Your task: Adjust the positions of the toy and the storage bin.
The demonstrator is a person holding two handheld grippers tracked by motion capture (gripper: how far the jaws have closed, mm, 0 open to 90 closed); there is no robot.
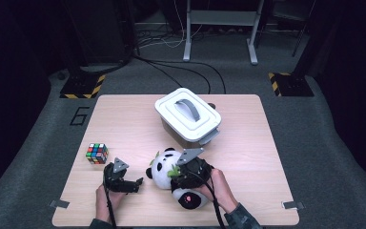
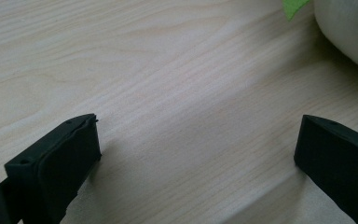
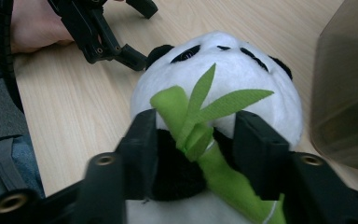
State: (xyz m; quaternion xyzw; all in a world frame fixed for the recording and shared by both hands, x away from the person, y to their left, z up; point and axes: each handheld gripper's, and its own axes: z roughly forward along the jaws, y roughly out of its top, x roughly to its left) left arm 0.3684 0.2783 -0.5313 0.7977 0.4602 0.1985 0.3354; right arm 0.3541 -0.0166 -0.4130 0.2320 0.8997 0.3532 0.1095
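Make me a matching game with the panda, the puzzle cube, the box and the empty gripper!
Things:
1. panda toy
2. puzzle cube
3. white box
4. left gripper

Descriptions:
A. lid on, grey handle on top
B. jaws open over bare wood
C. many-coloured, near the table's left edge
D. lying down, green felt leaves between the right gripper's jaws

Pairs: 1-D, 2-C, 3-A, 4-B

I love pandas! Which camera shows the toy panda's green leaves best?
The right gripper view: the green leaves sit up close, between the right gripper jaws, against the panda. The high view shows them as small green bits beside that gripper. The left gripper view catches one leaf tip at its top edge.
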